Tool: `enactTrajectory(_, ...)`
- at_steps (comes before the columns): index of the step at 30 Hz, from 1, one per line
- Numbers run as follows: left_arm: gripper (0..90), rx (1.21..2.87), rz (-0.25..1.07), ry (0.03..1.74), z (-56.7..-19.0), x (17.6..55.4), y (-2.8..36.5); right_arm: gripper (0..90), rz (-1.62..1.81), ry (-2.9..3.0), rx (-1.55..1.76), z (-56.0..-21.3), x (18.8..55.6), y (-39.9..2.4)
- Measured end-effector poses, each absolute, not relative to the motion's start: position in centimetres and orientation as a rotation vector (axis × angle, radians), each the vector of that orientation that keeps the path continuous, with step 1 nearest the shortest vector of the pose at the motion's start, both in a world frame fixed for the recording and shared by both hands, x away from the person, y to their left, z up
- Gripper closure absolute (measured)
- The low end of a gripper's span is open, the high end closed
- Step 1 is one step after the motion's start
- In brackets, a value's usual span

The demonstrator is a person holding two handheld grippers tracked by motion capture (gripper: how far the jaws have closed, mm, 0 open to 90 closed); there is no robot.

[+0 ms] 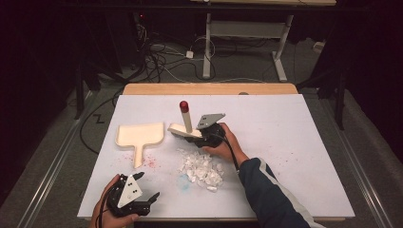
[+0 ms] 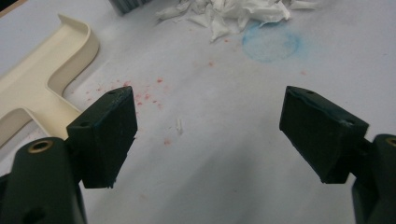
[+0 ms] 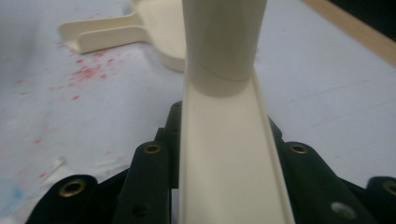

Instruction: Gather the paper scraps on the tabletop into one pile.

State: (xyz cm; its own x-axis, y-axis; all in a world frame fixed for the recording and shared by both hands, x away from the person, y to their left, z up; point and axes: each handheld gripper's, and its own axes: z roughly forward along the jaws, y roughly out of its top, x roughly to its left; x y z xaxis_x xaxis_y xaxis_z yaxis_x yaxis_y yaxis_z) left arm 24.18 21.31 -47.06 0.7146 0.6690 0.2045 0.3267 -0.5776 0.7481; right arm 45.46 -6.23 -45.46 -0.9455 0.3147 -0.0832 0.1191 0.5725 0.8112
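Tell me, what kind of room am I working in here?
Probably a lab or recording workspace: a white-covered table in a dark room, loose cables on the floor, and another adjustable desk frame behind.

No readable text, labels, numbers

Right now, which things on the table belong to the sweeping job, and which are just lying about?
In the job:
- hand brush, held in the right tongs
- paper scraps
- dustpan
- left tongs, open, holding nothing

Lying about:
- red specks
- blue smudge
- floor cables
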Motion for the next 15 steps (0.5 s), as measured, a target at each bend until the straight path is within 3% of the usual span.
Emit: enactTrajectory(15, 18.0, 2.235, 0.611, 0.743, -47.1, 24.0, 21.2, 67.5, 1.301, 2.788, 0.002, -44.6, 42.4, -8.6)
